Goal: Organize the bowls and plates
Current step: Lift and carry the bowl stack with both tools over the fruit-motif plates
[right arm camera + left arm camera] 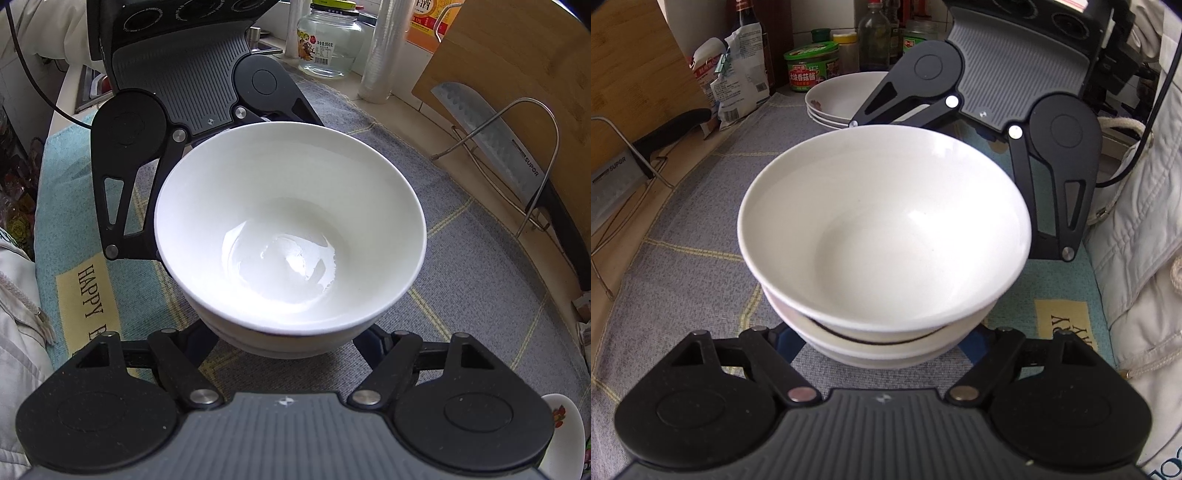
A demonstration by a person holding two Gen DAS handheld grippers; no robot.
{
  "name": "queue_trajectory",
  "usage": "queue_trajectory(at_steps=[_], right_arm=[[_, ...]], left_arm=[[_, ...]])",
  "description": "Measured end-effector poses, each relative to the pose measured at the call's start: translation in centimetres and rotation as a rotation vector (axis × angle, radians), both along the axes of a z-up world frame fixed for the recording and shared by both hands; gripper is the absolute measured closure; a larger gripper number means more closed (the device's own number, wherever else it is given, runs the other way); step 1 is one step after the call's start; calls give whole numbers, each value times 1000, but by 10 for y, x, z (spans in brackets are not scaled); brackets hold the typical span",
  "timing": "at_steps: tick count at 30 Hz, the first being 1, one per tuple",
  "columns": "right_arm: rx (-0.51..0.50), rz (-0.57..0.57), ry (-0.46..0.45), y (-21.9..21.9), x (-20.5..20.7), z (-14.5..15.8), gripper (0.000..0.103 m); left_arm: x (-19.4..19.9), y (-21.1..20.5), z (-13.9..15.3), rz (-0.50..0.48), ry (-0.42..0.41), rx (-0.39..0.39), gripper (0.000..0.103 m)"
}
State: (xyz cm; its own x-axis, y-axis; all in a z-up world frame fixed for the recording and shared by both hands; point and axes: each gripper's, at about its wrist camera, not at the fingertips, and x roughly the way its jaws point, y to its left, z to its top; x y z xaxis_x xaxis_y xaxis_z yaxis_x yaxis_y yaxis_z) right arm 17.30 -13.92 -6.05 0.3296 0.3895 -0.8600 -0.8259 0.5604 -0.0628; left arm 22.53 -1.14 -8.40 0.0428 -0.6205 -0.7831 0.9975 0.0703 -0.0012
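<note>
Stacking bowls (882, 236): both my hand-held grippers, left (882, 350) and right (288, 343), spread around stack, grip unclear. Next: seat top bowl level.

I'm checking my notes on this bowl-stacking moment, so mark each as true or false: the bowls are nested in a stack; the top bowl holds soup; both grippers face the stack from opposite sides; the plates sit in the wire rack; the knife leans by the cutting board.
1. The white bowls are nested in a stack. True.
2. The top bowl holds soup. False: it is empty.
3. The left gripper and right gripper face the stack from opposite sides. True.
4. The plates sit in the wire rack. False: they lie stacked on the cloth.
5. The knife leans by the cutting board. True.
</note>
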Motion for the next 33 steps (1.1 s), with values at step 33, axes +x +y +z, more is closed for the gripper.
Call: queue_trajectory(at_steps=[33], right_arm=[[40, -39, -32, -128, -15, 53, 20]], left_arm=[[-22, -127, 52, -33, -79, -2, 20]])
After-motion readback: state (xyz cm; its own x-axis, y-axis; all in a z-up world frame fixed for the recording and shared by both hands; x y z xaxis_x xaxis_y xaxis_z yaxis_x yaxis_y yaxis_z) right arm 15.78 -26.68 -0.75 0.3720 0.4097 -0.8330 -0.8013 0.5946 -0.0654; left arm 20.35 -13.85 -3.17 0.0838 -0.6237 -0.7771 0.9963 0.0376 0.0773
